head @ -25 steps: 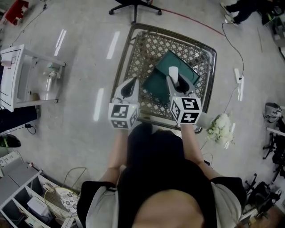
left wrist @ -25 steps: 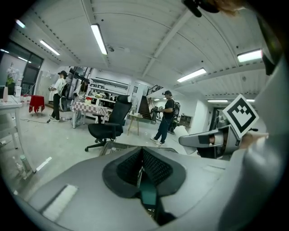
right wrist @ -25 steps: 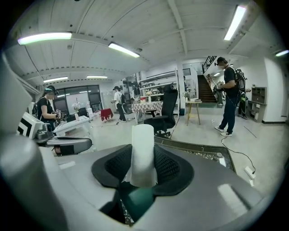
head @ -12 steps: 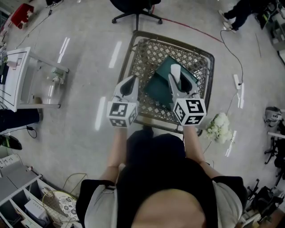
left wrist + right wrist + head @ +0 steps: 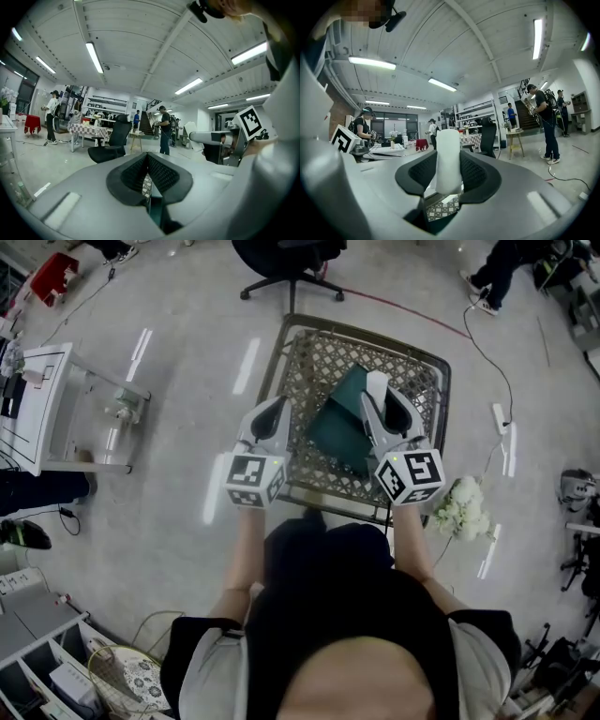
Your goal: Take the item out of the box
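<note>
Right gripper (image 5: pixel 380 397) is clamping a white cylindrical item (image 5: pixel 376 383), pads pressing on both of its sides. In the right gripper view the item (image 5: pixel 448 140) is standing upright between the jaws of the right gripper (image 5: pixel 449 161), and its rounded top is poking out above the pads. Left gripper (image 5: pixel 277 409) is carrying nothing: in the left gripper view its jaws (image 5: pixel 147 164) are sitting together, with only a thin slit showing mesh and teal behind it. Both grippers are hovering side by side over a wire mesh basket (image 5: pixel 281 343) standing on the floor. A teal box (image 5: pixel 339 426) is lying inside it, turned at an angle to the basket's walls. From the head view the item is sitting over the box's far right part, raised clear of the teal surface (how far above it I cannot tell). Both marker cubes are facing the head camera, the left cube (image 5: pixel 253 482) and the right cube (image 5: pixel 411 476), with the person's forearms running back from them. A black office chair (image 5: pixel 286 259) is standing beyond the basket, a bunch of white flowers (image 5: pixel 461 509) is lying on the floor to the basket's right, and a white desk (image 5: pixel 37 404) is standing well off to the left. Several people are standing in the background of both gripper views.
</note>
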